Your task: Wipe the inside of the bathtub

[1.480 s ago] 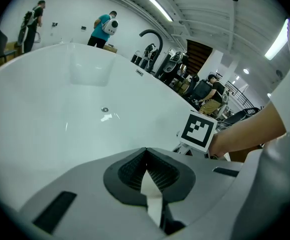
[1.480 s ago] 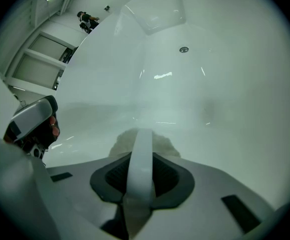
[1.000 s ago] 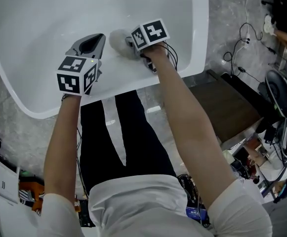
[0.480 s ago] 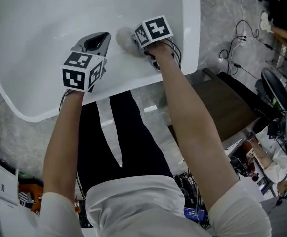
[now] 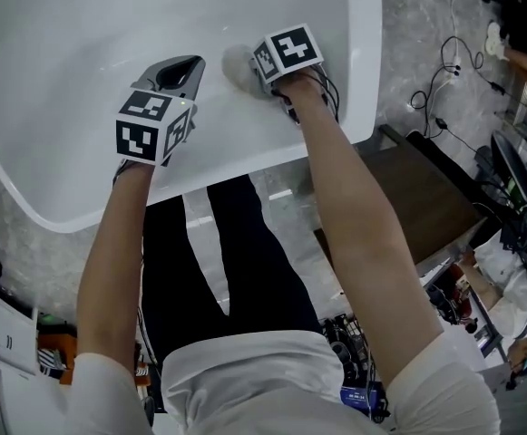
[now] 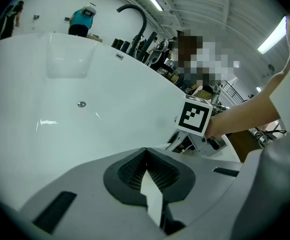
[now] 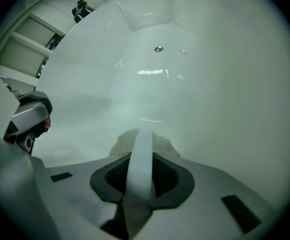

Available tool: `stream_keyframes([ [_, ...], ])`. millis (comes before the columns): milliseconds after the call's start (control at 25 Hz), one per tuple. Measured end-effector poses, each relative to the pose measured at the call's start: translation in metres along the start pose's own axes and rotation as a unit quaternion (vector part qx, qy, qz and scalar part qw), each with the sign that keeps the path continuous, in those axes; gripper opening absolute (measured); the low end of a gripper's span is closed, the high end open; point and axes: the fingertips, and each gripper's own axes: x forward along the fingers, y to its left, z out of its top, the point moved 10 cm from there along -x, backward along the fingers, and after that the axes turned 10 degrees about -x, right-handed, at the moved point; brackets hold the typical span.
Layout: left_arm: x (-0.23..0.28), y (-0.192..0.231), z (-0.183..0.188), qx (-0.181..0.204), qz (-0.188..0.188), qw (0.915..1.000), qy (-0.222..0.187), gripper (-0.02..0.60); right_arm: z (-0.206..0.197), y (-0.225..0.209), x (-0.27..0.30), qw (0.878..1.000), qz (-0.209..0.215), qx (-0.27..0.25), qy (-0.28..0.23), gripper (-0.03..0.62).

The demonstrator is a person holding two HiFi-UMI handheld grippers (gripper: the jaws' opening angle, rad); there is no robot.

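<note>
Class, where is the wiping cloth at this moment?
In the head view the cloth is pinched in the right claw, against the inner wall of the bathtub, just right of the left claw.

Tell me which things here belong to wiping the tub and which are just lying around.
Job in hand: bathtub; wiping cloth; right claw, shut on the cloth; left claw, shut.

Lying about: floor cables; brown board; black faucet.
</note>
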Motion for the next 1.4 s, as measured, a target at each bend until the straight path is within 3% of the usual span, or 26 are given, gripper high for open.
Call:
stream_keyframes([
  [400, 0.003, 0.026, 0.001, 0.012, 0.010, 0.9998, 0.008, 0.005, 0.020, -0.007, 0.036, 1.000, 0.000, -0.008, 0.013, 0.094],
  [760, 0.004, 0.063, -0.003, -0.021, 0.036, 0.9991, -0.001, 0.005, 0.032, -0.020, 0.064, 1.000, 0.008, -0.012, 0.023, 0.094],
  [1400, -0.038, 0.094, -0.014, -0.041, 0.063, 0.9972, -0.006, 0.005, 0.053, 0.025, 0.082, 0.999, 0.031, -0.027, 0.009, 0.094],
])
